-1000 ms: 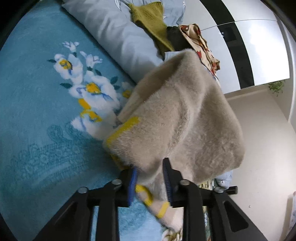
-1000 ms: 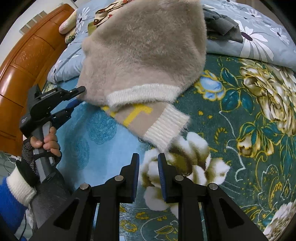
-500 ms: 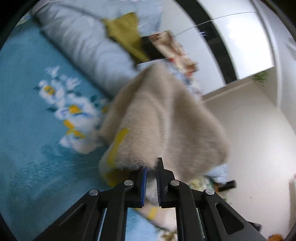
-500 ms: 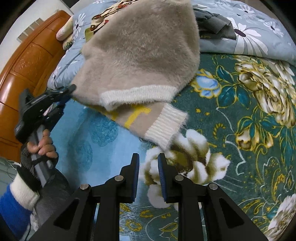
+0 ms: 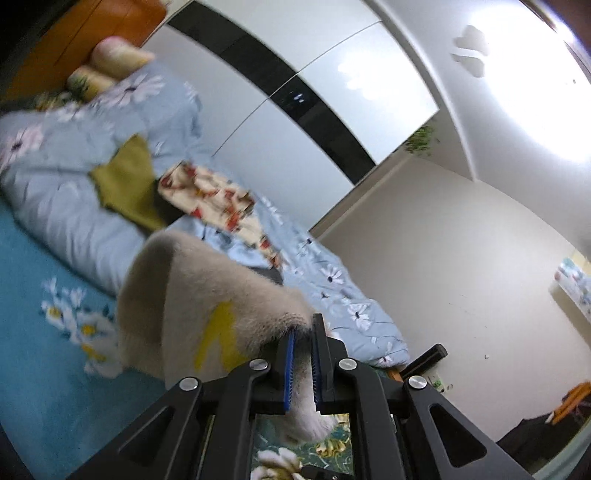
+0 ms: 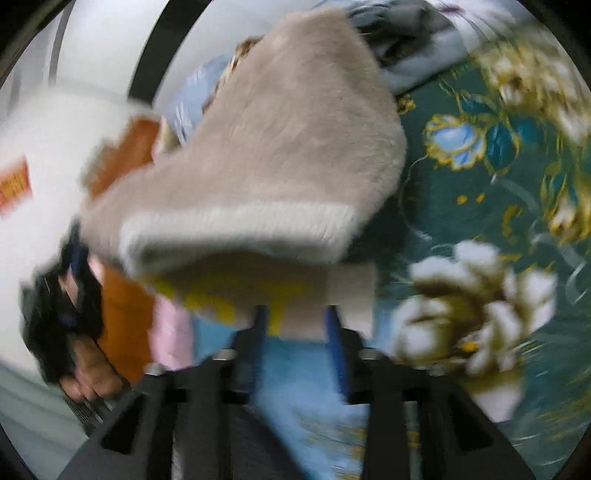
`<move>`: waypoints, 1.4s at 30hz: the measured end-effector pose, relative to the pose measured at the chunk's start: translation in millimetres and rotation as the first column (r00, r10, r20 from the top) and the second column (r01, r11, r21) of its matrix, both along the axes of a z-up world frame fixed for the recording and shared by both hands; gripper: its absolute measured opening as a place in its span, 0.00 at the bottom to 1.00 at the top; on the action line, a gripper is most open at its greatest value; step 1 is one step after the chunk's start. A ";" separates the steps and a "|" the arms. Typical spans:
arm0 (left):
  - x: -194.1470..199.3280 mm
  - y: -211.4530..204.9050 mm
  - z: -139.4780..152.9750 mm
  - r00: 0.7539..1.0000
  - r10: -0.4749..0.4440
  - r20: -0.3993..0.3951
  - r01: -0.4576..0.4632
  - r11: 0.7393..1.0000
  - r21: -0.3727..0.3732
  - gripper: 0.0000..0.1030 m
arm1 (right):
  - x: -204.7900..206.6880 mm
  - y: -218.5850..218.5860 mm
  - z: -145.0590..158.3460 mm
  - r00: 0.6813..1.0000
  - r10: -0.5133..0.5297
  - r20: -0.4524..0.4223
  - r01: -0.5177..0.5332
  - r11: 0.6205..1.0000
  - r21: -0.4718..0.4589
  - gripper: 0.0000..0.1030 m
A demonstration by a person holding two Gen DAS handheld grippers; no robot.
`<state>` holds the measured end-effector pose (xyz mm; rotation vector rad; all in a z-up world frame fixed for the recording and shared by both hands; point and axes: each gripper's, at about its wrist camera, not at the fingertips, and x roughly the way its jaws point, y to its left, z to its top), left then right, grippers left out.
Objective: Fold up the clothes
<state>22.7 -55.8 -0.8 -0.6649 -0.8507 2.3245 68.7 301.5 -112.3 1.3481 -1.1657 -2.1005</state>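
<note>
A fuzzy beige sweater [image 5: 192,295] with yellow marks and white ribbed cuffs is lifted off the bed. My left gripper [image 5: 303,363] is shut on its edge, with fabric pinched between the blue pads. In the right wrist view the sweater [image 6: 288,147] hangs in front of the camera. My right gripper [image 6: 295,332] is open, its fingers either side of the sweater's lower edge with the yellow marks. The left gripper [image 6: 70,280] and the hand holding it show blurred at the left of that view.
The bed has a teal floral blanket [image 6: 498,221] and a blue floral blanket [image 5: 44,350]. A light blue quilt [image 5: 74,206] with an olive garment [image 5: 129,184] and a patterned garment [image 5: 214,199] lies behind. An orange headboard [image 5: 92,33] and wardrobe doors [image 5: 314,92] stand beyond.
My left gripper closed on the sweater's edge and lifted it, tilting upward. My right gripper opened and moved forward to the sweater's lower edge.
</note>
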 end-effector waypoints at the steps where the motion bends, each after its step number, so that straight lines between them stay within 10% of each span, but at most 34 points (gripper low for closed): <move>1: 2.4 -0.5 5.5 1.000 0.001 -0.008 -0.001 1.000 -0.010 0.08 | 1.3 4.7 -5.0 0.999 -0.047 -0.002 0.047 0.996 -0.069 0.54; 15: 33.5 -21.2 30.3 0.999 0.039 -0.034 -0.040 0.999 -0.021 0.08 | -31.9 5.2 -69.0 0.957 -0.226 0.183 0.285 0.851 -0.440 0.62; 18: 36.7 -26.6 32.8 0.998 0.055 -0.039 -0.056 0.998 -0.026 0.08 | -40.0 1.2 -76.2 0.948 -0.230 0.221 0.312 0.814 -0.491 0.51; 23: 43.6 -42.7 41.2 0.994 0.092 -0.052 -0.094 0.995 -0.037 0.08 | -49.8 26.1 -18.7 0.960 -0.265 0.091 0.274 0.825 -0.495 0.19; 34: 98.2 -42.4 114.3 0.972 0.060 -0.227 -0.074 0.996 -0.054 0.08 | -6.3 63.9 181.2 0.908 -0.093 -0.409 -0.025 0.962 -0.274 0.15; 42: 176.8 -44.9 194.3 0.913 -0.009 -0.409 -0.046 0.991 -0.124 0.09 | 104.9 73.8 286.5 0.824 0.086 -0.559 -0.174 0.979 -0.105 0.15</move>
